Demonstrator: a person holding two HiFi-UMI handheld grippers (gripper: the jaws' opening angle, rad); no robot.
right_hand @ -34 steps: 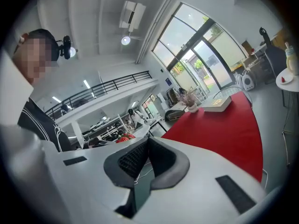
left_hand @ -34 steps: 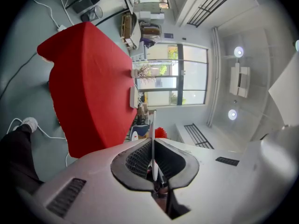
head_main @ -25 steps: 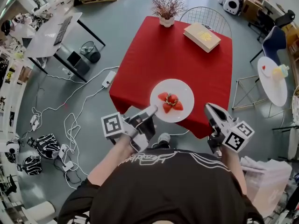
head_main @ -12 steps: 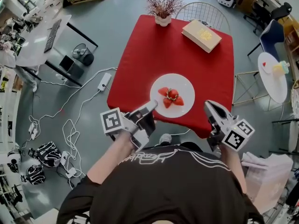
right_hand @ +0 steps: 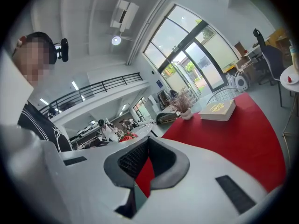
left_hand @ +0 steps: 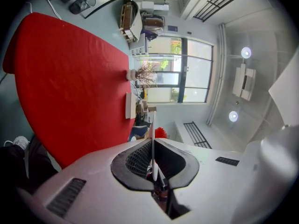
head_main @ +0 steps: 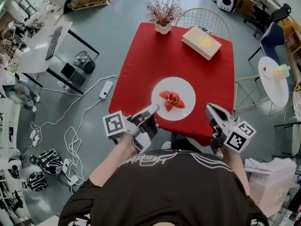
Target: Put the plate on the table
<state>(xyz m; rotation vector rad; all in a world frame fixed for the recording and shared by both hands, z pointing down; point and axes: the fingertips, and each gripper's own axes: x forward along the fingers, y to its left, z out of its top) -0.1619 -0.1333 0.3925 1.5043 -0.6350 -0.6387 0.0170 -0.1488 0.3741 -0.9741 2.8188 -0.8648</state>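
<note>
A person stands at the near edge of a table (head_main: 150, 55) covered in red cloth, a two-jaw gripper in each hand. The left gripper (head_main: 153, 111) is clamped on the near-left rim of a white plate (head_main: 187, 87); in the left gripper view the thin rim (left_hand: 153, 134) runs edge-on between the dark pads, pinched at the edge so the middle is left clear. That matters because cut strawberries (head_main: 171, 99) sit in the plate's middle, and it looks to be kept level so they do not slide. The plate is over the near half of the table, close to the near edge; whether it touches the cloth or hangs just above it cannot be told. The right gripper (head_main: 210, 111) hangs off the near right corner, apart from the plate, its jaws slightly parted with only red cloth showing between them, probably kept back as a spare. A book (head_main: 202, 42) lies at the far right corner and a potted plant (head_main: 163, 14) at the far edge, both well clear of the plate
</note>
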